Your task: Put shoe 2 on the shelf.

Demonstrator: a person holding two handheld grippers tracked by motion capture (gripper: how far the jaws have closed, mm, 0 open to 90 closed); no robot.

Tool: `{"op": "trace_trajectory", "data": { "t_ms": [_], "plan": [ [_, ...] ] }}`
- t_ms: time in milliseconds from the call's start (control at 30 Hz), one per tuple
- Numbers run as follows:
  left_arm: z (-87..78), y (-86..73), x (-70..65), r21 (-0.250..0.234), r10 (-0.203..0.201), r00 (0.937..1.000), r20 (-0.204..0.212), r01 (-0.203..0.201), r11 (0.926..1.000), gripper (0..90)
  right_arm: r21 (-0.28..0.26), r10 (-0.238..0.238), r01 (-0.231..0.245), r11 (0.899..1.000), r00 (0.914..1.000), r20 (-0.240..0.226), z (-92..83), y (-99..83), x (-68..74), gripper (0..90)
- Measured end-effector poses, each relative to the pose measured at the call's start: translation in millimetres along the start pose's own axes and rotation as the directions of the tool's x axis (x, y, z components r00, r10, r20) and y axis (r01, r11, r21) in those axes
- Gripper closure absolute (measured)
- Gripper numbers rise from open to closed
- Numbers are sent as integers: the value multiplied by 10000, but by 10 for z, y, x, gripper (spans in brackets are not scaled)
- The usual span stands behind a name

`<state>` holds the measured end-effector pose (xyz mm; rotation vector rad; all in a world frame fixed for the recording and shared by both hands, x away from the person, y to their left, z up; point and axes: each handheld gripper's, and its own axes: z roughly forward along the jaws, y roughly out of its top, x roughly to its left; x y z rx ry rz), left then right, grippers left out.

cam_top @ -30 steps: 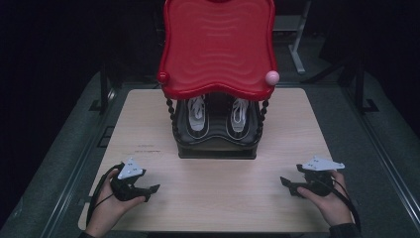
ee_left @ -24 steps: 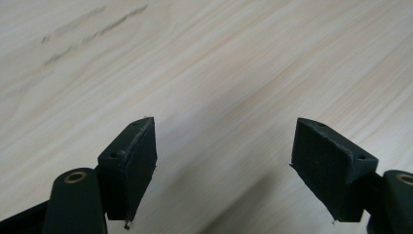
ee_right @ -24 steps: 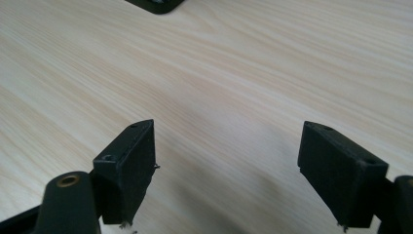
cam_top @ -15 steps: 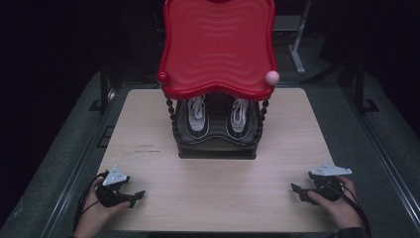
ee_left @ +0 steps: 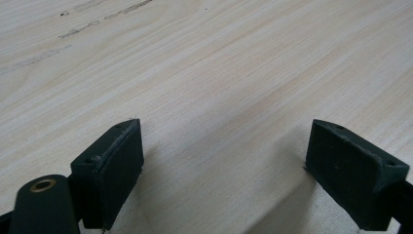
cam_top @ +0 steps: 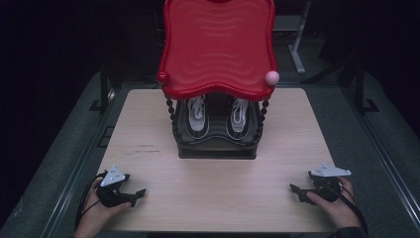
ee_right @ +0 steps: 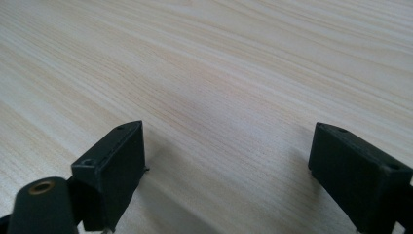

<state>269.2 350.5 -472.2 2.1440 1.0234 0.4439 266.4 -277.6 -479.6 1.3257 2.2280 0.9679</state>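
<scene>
A two-level rack stands at the middle back of the wooden table (cam_top: 218, 198). Its red wavy top tray (cam_top: 218, 44) has a pink knob (cam_top: 272, 77) on one front corner. Below it, a pair of black-and-white sneakers (cam_top: 196, 115) sits on the black lower shelf (cam_top: 218, 146). My left gripper (cam_top: 136, 196) rests low at the near left corner, its jaws pointing right. My right gripper (cam_top: 297, 193) rests at the near right corner, pointing left. Both have just been opening and stand open with bare wood between the pads (ee_left: 114, 165) (ee_right: 117, 165).
The rack's beaded black posts (cam_top: 173, 124) hold the red tray over the shoes. Faint scuff marks (cam_top: 141, 148) lie on the table left of the rack. Dark floor and metal frames surround the table.
Both hands have drawn back toward the near edge and sunk onto the table. The jaws of both grippers stand wider than before.
</scene>
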Motion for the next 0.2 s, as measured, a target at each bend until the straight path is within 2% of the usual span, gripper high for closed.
{"op": "trace_trajectory", "data": {
  "t_ms": [133,200],
  "plan": [
    [1,0,0,-14,-17,10000,2,17,10000,131,-5,-8,8,10000,10000,2,1,0,0,126],
    [0,0,0,-8,-7,10000,4,7,10000,131,53,70,-70,10000,9999,109,7,4,-3,92]
  ]
}}
